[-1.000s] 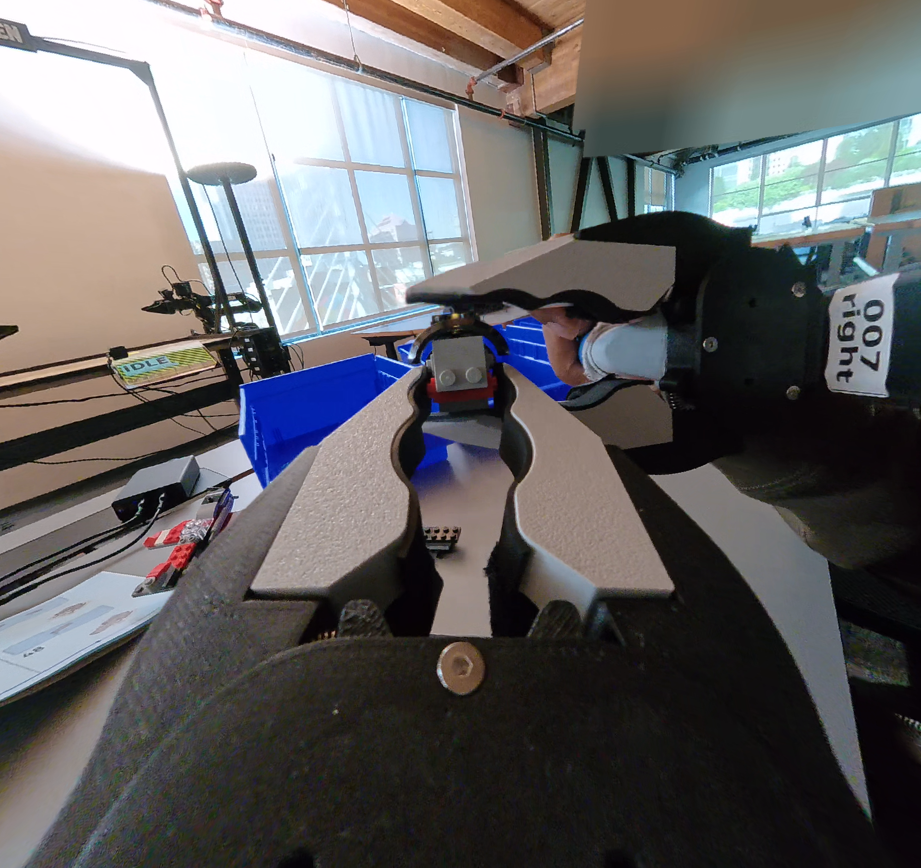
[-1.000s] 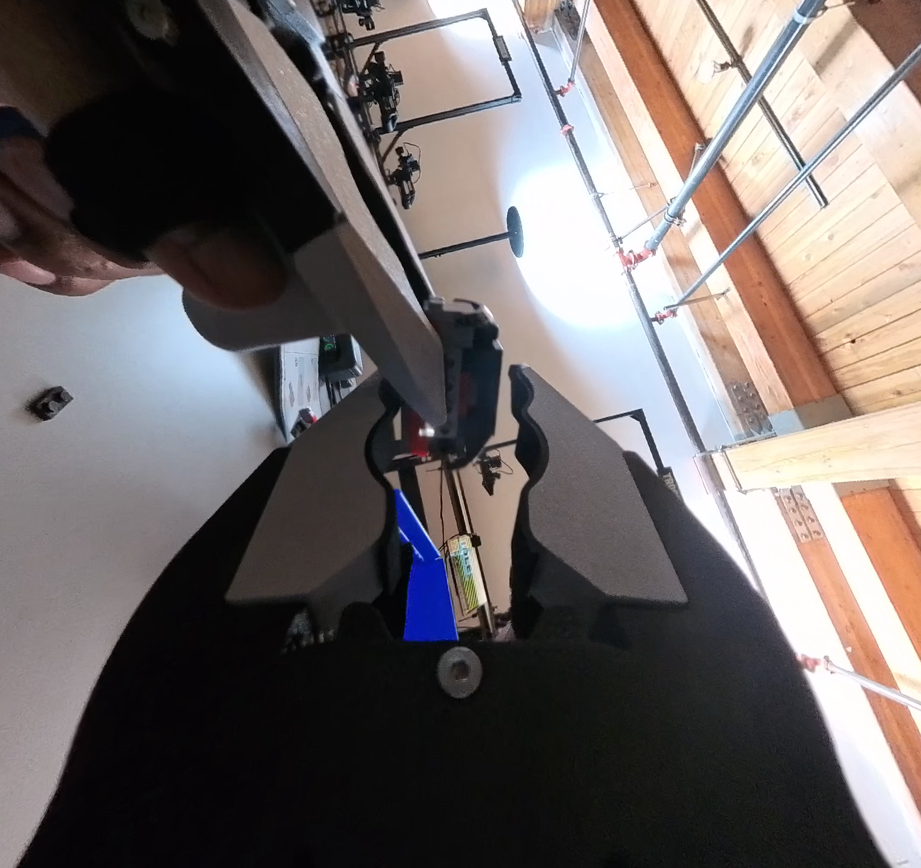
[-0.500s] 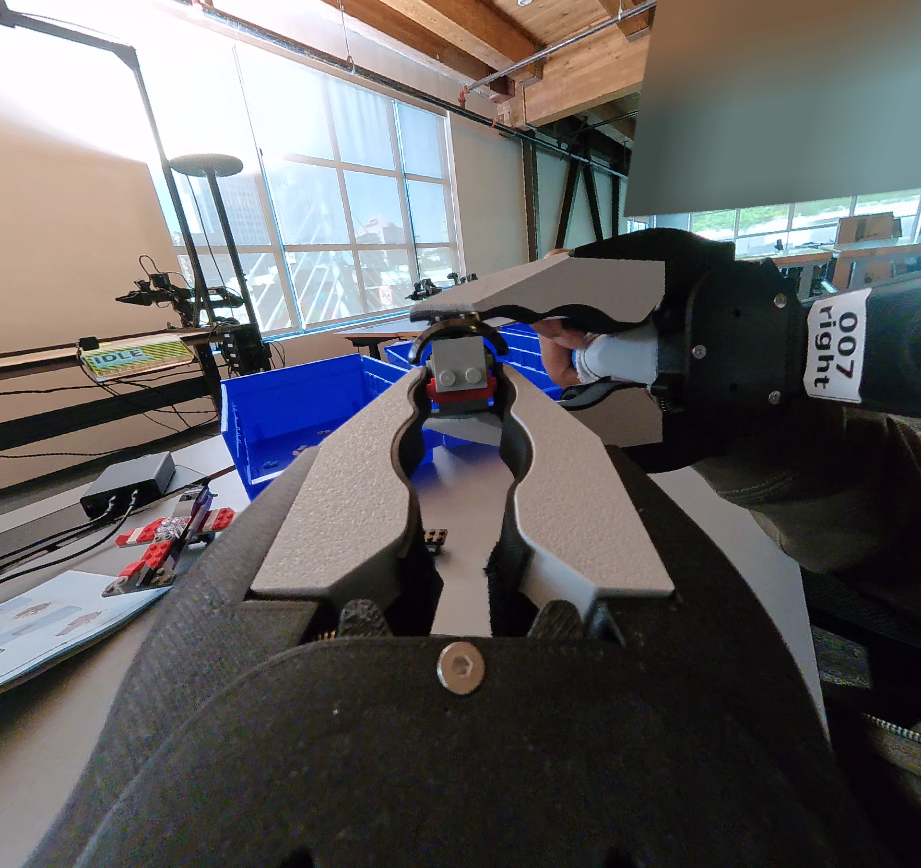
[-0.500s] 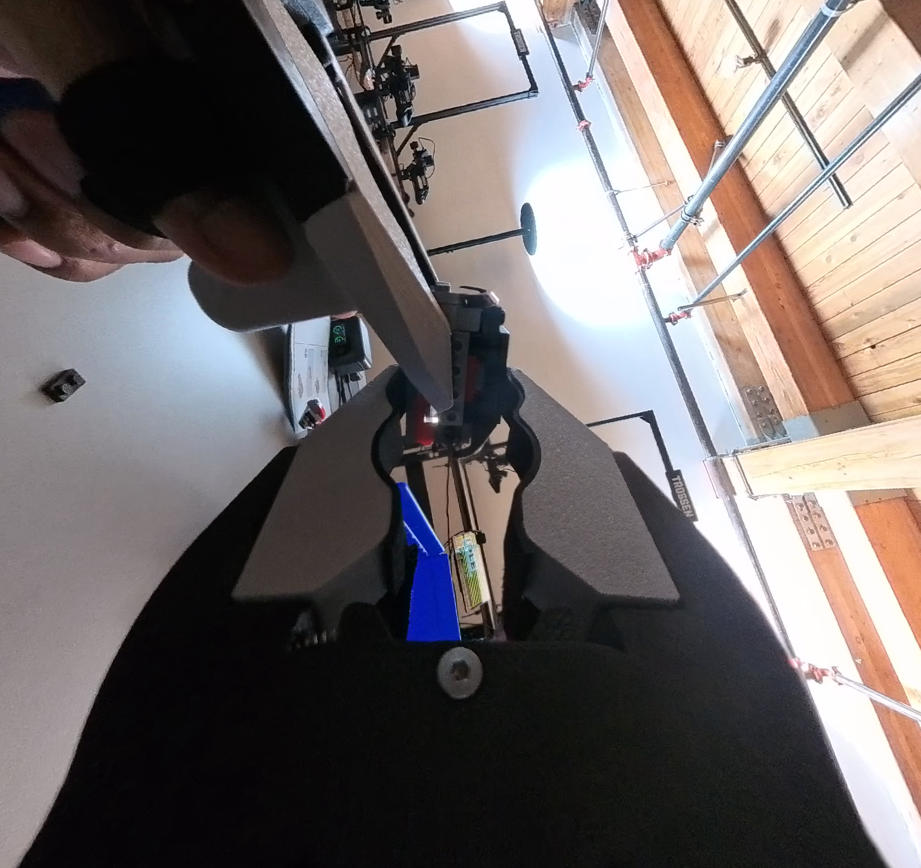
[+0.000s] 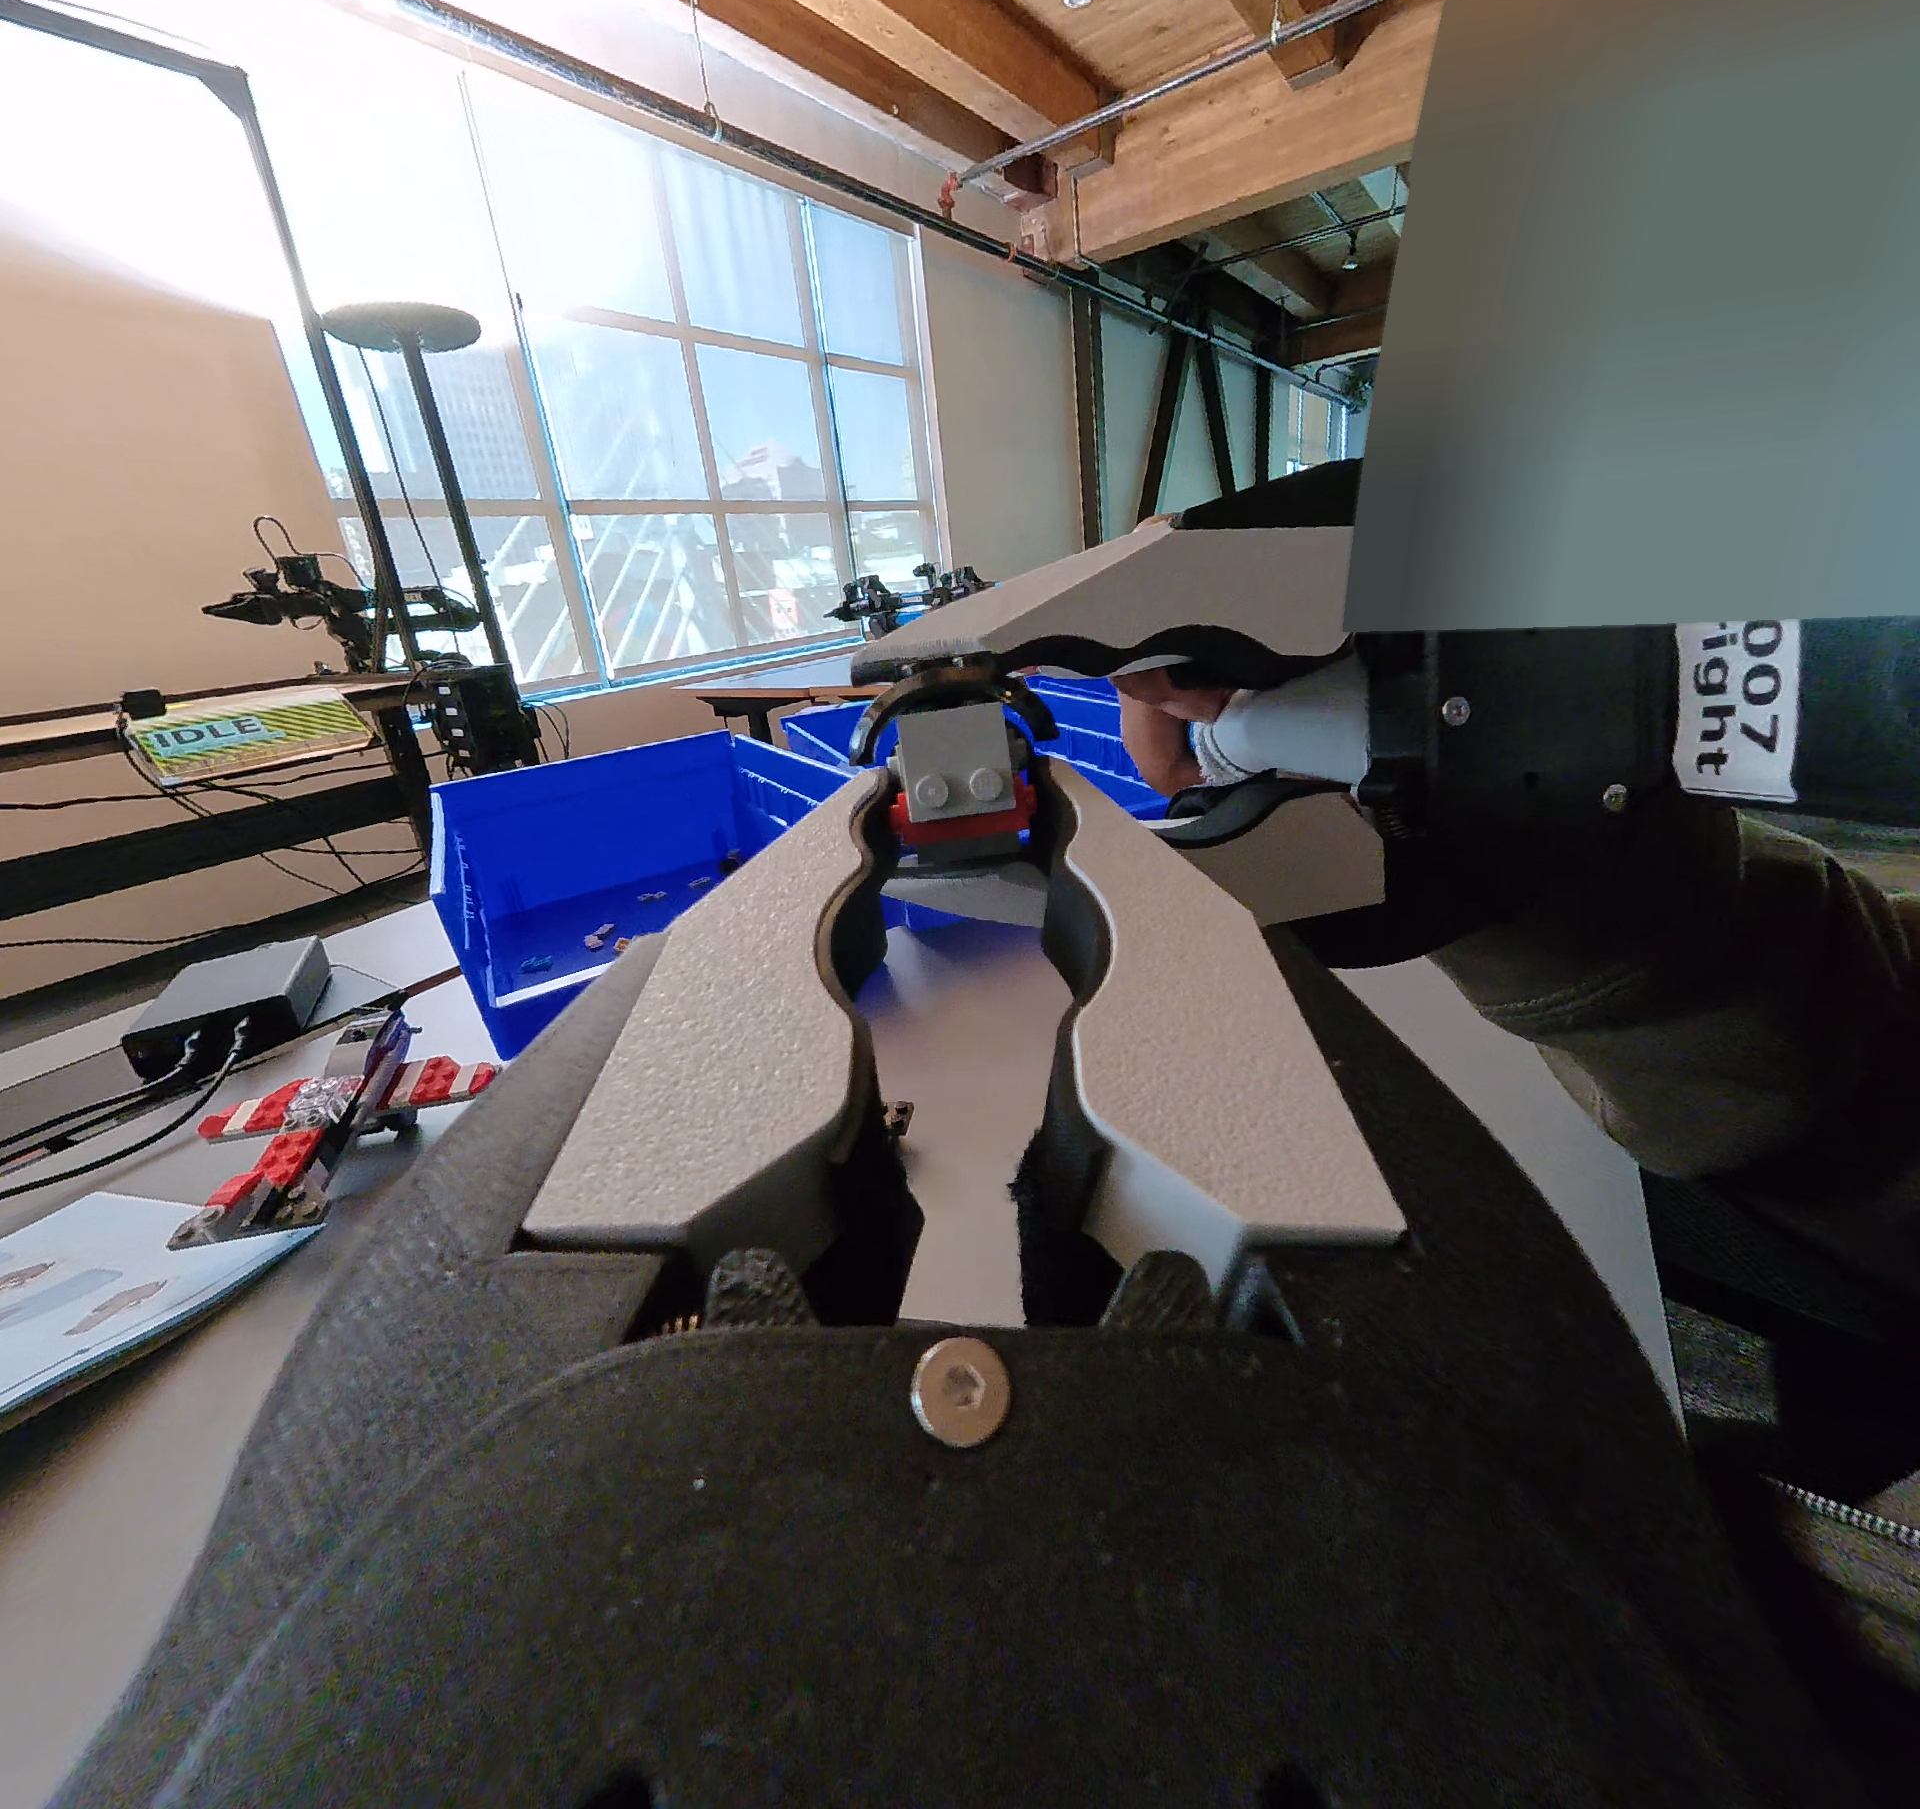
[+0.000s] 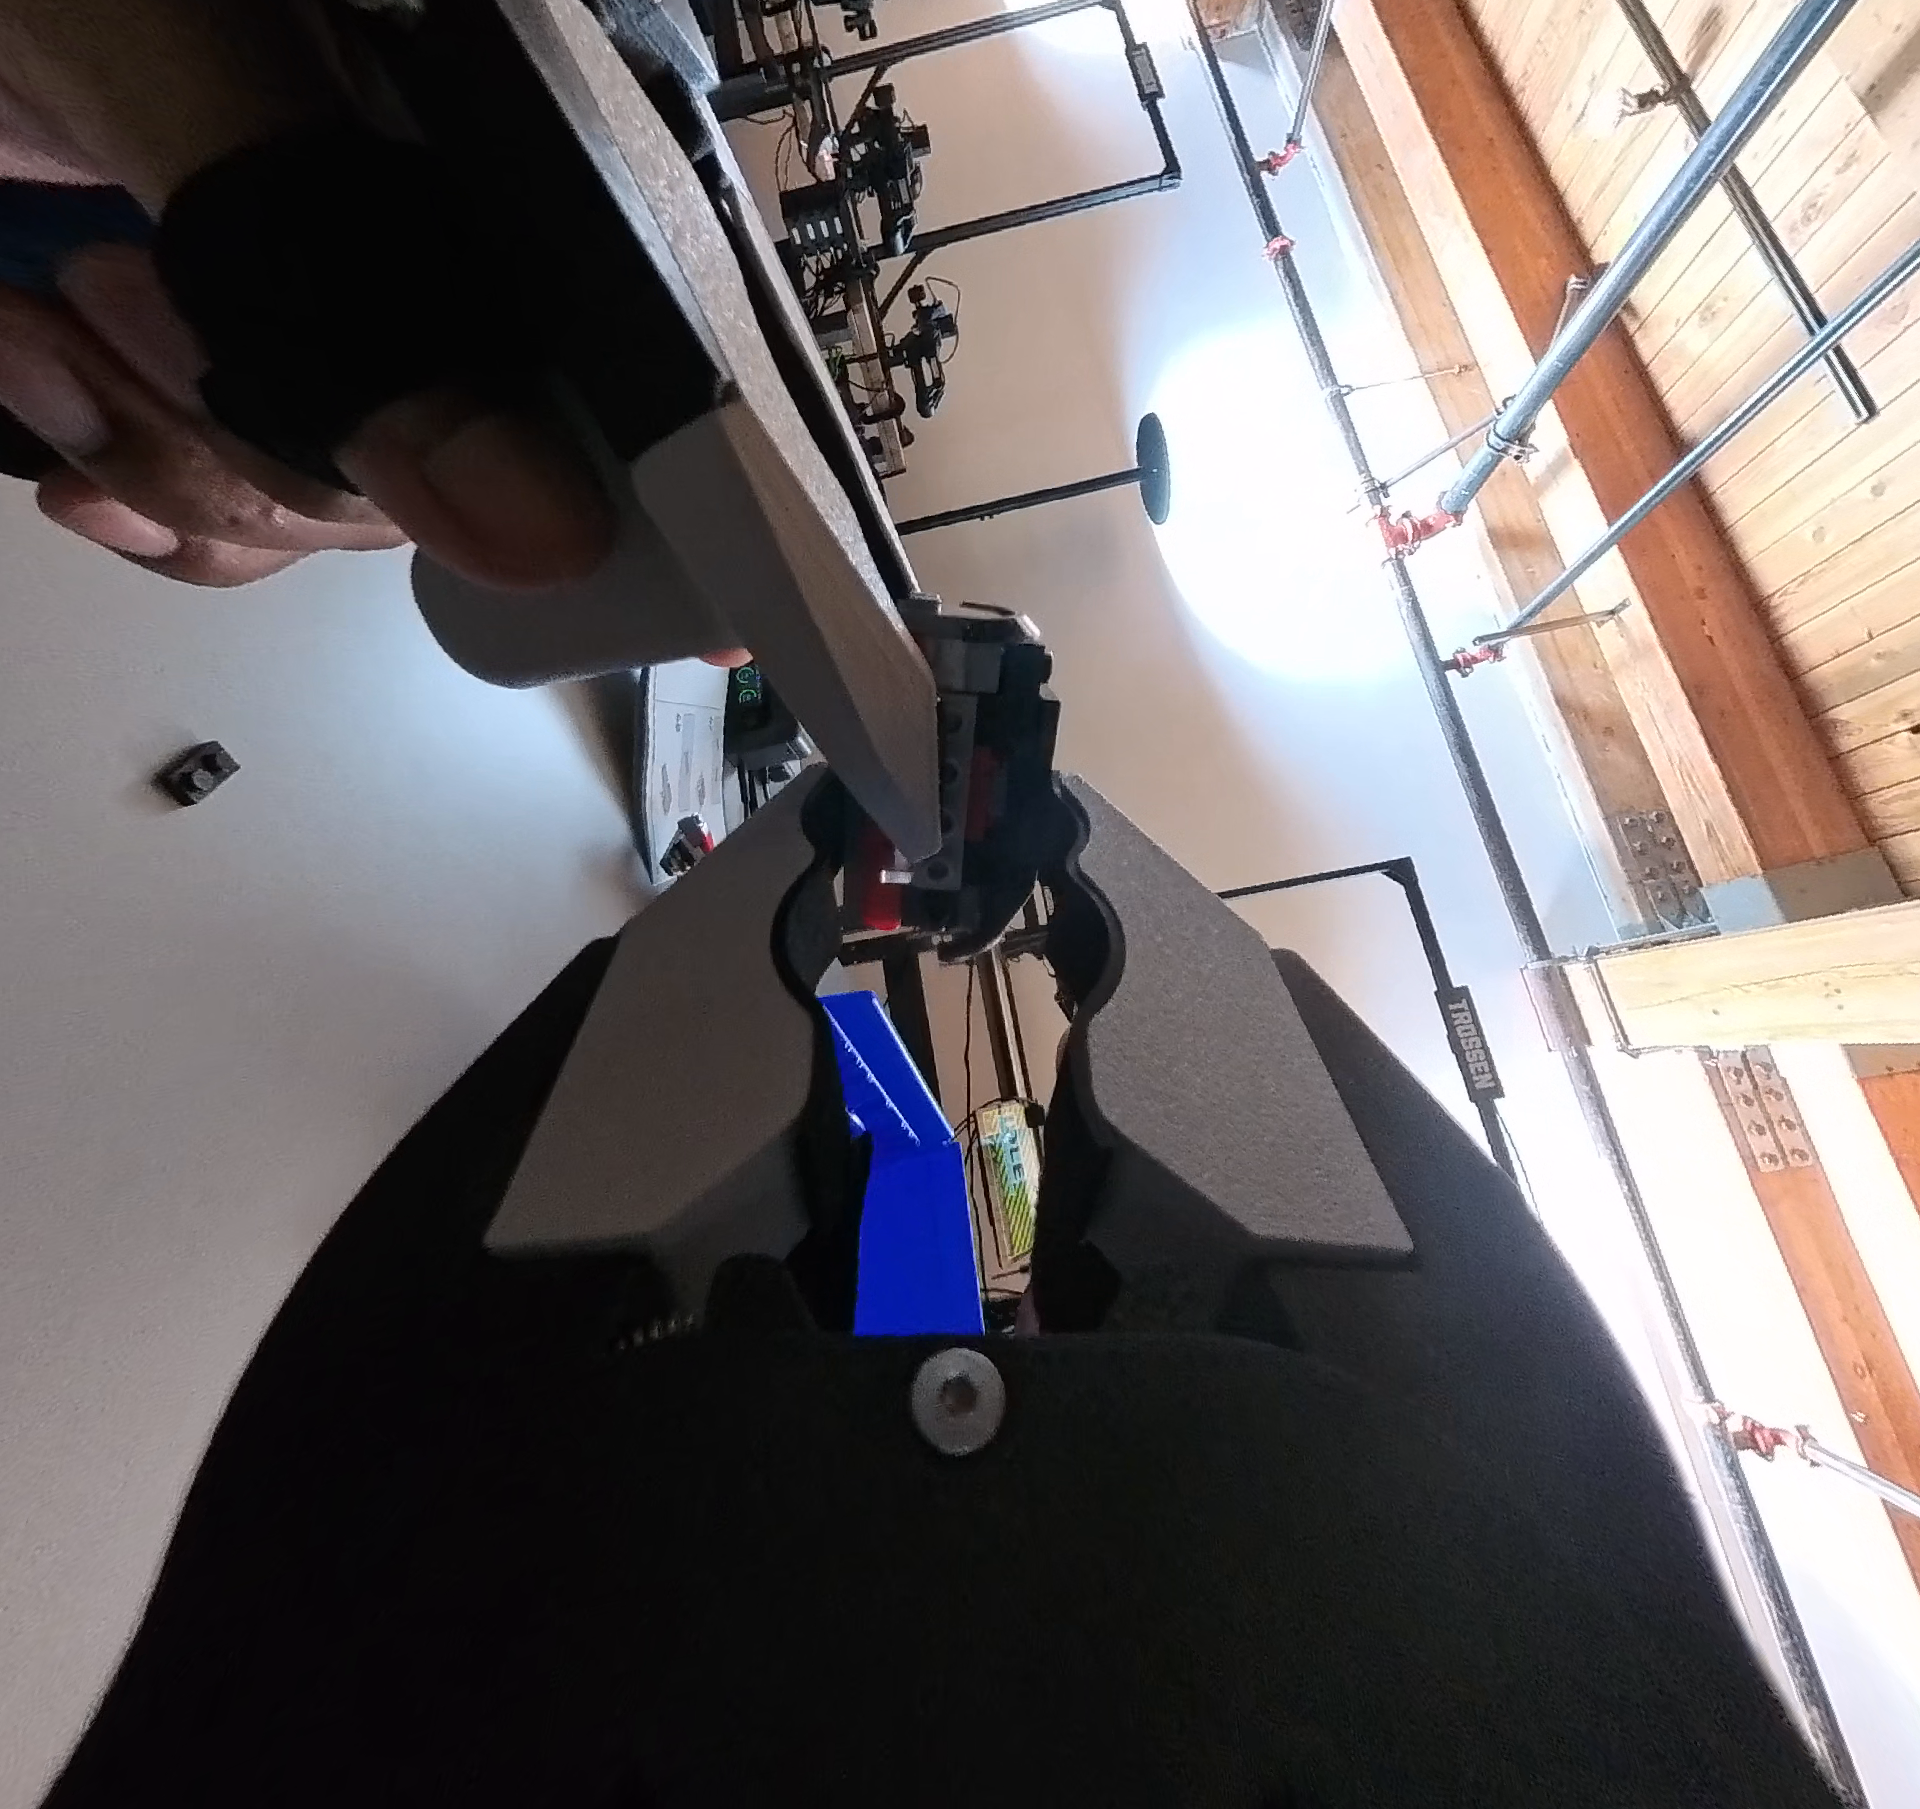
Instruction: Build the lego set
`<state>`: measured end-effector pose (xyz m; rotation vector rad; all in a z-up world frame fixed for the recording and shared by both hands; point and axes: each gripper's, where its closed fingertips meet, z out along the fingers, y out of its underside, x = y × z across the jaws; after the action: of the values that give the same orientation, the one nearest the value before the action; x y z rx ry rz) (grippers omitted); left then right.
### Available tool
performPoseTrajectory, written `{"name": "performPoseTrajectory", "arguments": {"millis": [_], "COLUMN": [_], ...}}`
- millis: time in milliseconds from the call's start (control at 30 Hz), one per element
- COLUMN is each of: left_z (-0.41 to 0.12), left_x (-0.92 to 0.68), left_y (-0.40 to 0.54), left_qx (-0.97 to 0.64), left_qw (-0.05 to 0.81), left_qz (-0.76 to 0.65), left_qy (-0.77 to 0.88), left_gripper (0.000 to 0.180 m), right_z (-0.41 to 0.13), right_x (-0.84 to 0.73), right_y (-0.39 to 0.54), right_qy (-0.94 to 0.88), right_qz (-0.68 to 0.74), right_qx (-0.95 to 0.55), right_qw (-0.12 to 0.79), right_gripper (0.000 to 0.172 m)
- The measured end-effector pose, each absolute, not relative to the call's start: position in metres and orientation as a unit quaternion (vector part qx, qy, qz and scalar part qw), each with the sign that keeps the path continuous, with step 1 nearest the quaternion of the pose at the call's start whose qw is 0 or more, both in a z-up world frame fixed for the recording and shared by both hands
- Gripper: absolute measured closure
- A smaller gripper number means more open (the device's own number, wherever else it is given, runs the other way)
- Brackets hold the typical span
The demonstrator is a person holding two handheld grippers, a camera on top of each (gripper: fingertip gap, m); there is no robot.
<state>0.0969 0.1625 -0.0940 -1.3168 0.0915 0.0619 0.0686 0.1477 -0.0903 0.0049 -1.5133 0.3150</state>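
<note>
Grey and red brick assembly (image 5: 961, 793) is sitting pinched between the fingertips of your left tool (image 5: 961, 803), both pads pressing on its sides, held up well above the surface (image 5: 966, 1084). Two studs on its grey plate are facing the left camera; a black arch piece (image 5: 940, 694) is curving over the top.

Your right tool (image 6: 940, 824) is coming in crosswise from the right, one finger above the arch and one below the assembly. In the right wrist view the assembly (image 6: 987, 751) is standing between those fingers, its long axis running away from that camera; the fingers are closing around it, but you cannot tell whether both pads are pressing yet. The left finger (image 6: 810, 616) is lying across it.

Count: one held assembly; two blue bins (image 5: 582, 855) behind it, the nearer holding a few loose bits; one red-and-white brick plane (image 5: 343, 1125) on the surface at left beside one printed sheet (image 5: 104, 1312); one small dark brick (image 6: 197, 772) lying apart; one black box (image 5: 229, 1001) with cables.
</note>
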Motion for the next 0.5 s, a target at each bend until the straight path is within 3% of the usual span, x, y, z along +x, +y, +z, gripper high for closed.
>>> {"name": "performPoseTrajectory", "arguments": {"millis": [367,433,500], "left_z": [-0.092,-0.093,-0.092], "left_x": [0.093,0.088,0.088], "left_y": [0.163,0.161,0.16], "left_qx": [-0.611,-0.61,-0.607], "left_qw": [0.791,0.792,0.795], "left_qz": [0.03,0.023,-0.008], "left_qy": [0.03,0.017,0.012], "left_gripper": [0.156,0.156,0.156], "right_z": [-0.088,-0.088,-0.089], "right_x": [0.064,0.064,0.065], "right_y": [0.149,0.148,0.15], "right_qy": [-0.676,-0.681,-0.69], "right_qz": [0.17,0.192,0.203], "right_qx": [-0.026,-0.039,-0.048], "right_qw": [0.716,0.705,0.694], "right_gripper": [0.132,0.109,0.096]}}
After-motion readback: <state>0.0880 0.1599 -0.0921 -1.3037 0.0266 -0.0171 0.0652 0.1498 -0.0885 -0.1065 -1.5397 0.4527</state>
